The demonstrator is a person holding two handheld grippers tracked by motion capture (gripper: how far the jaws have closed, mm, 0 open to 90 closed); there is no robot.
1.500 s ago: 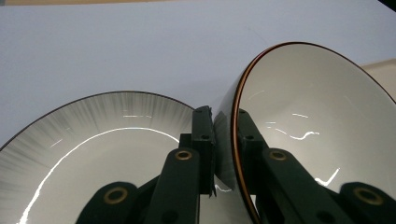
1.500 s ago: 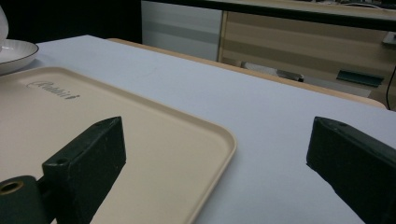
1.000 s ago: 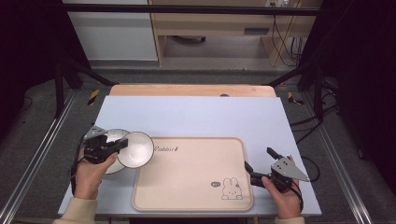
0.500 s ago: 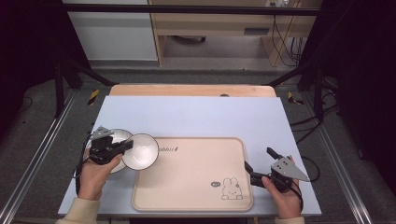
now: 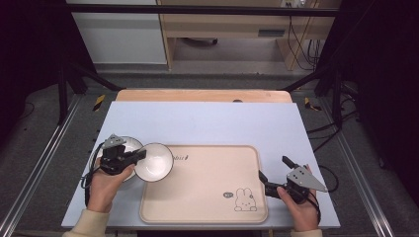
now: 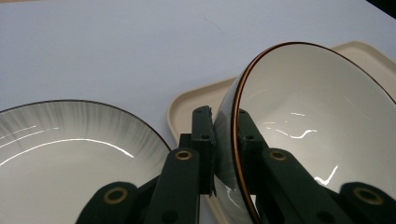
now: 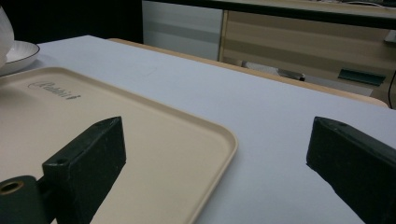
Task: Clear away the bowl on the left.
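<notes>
You've got the bowl (image 5: 154,162) pinched by its rim in the left gripper (image 5: 140,155), tilted over the tray (image 5: 207,197) corner (plate (image 6: 70,135) just beside your fingers), right gripper (image 5: 276,177) gaping idle w/ nothing between; next, I'd say, level it & lower onto the tray.

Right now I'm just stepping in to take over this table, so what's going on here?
A person holds a hand-held gripper in each hand. The left hand-held gripper is clamped on the rim of a white bowl, which hangs tilted over the left edge of the beige tray. A white plate lies on the table beside the tray. The right hand-held gripper stands open and holds nothing, at the tray's right edge.
</notes>
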